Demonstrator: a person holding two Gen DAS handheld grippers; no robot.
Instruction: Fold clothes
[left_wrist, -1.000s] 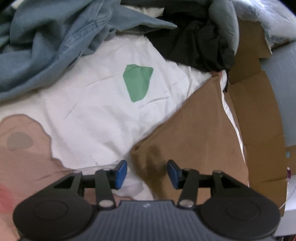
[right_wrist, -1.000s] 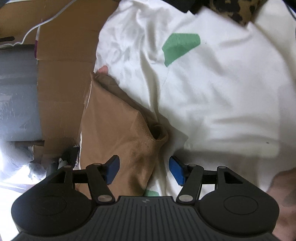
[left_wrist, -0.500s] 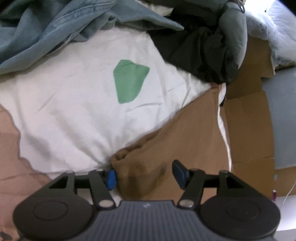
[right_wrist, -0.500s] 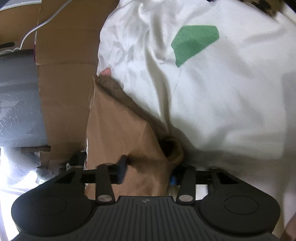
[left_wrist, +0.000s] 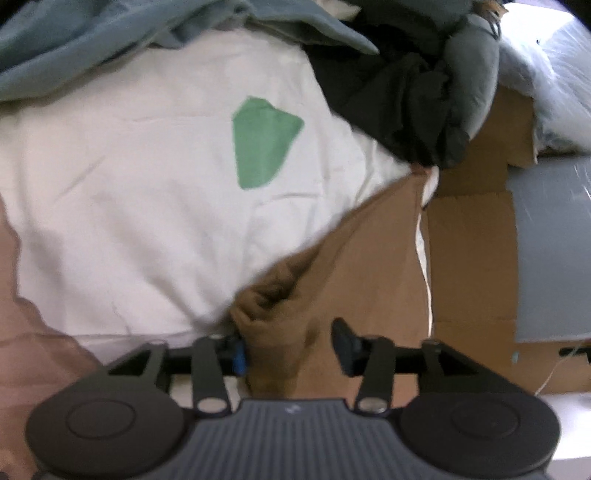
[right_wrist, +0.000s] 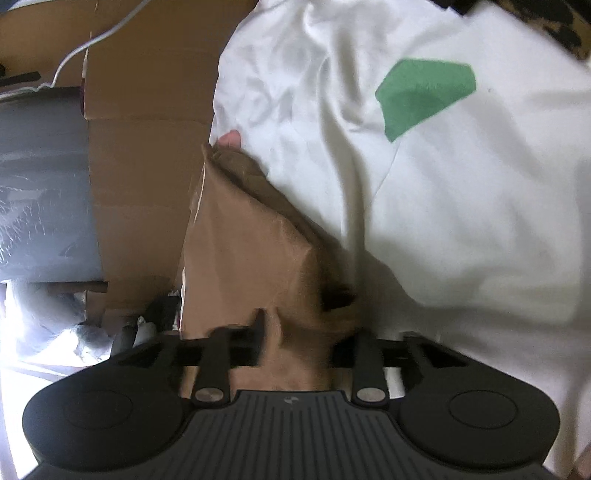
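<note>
At the bottom centre of both frames, the brown garment (left_wrist: 369, 258) now bunches between each gripper's closing jaws: left gripper (left_wrist: 288, 350) half-open, right gripper (right_wrist: 299, 332) nearly clamped, so lifting looks imminent.

Soft, dim indoor light, with blown-out glare at the upper right of the left view and the lower left of the right view. Both pictures are motion-blurred, and the fisheye bends their edges.
</note>
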